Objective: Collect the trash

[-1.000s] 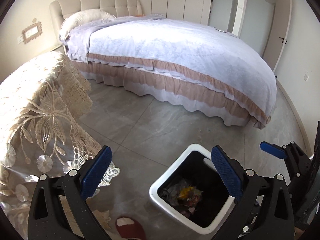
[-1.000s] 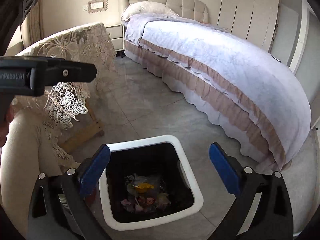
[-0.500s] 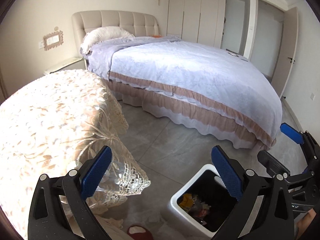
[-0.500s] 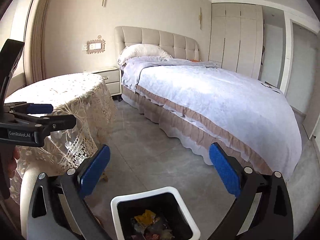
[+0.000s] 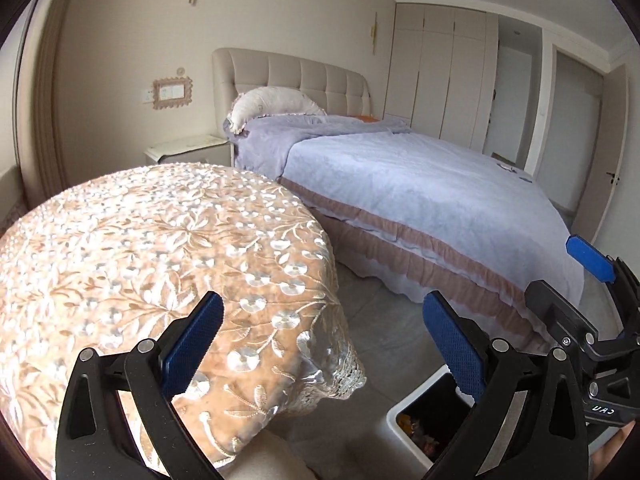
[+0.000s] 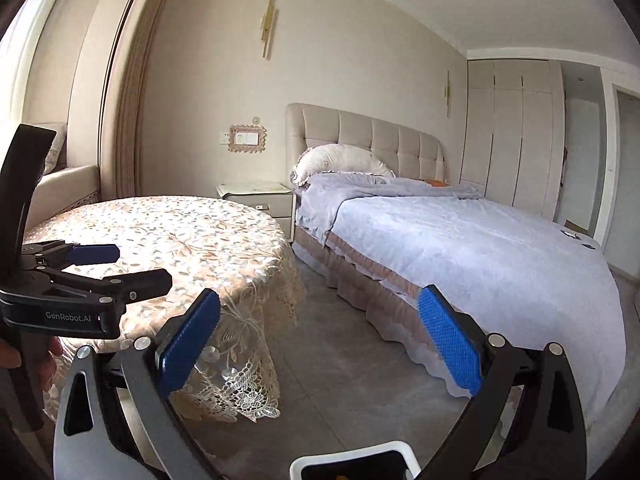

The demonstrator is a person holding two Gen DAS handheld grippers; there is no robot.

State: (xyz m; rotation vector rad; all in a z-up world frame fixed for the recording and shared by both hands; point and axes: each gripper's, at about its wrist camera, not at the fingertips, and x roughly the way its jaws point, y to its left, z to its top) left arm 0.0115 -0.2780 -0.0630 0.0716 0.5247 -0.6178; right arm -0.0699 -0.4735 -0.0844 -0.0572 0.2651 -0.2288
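Both tongs are wide open and hold nothing. The left tongs (image 5: 320, 344) hang over the near edge of the round bench (image 5: 132, 240), which has a lace cloth (image 6: 240, 392) over it. The right tongs (image 6: 320, 340) are to the right of that, above the grey floor (image 6: 344, 360) between the bench and the bed (image 6: 480, 256).

The white trash bin (image 5: 416, 436) sits on the floor at the near right, just below the tongs. There is already some colored trash (image 5: 418, 430) in the bottom of it. In the right view only the bin's rim shows, at the very bottom.

No loose trash shows on the bench top, on the floor or on the bed. Two small dark things lie far off on the right side of the bed, but they are too small to tell what they are.

So the step now looks like searching for more trash. To do it well, look slowly over the bench, the floor and the bed. Keep the tongs open and ready. Keep them off the lace so they do not snag it. Stay near the bin, so any new bit of trash has only a short trip.
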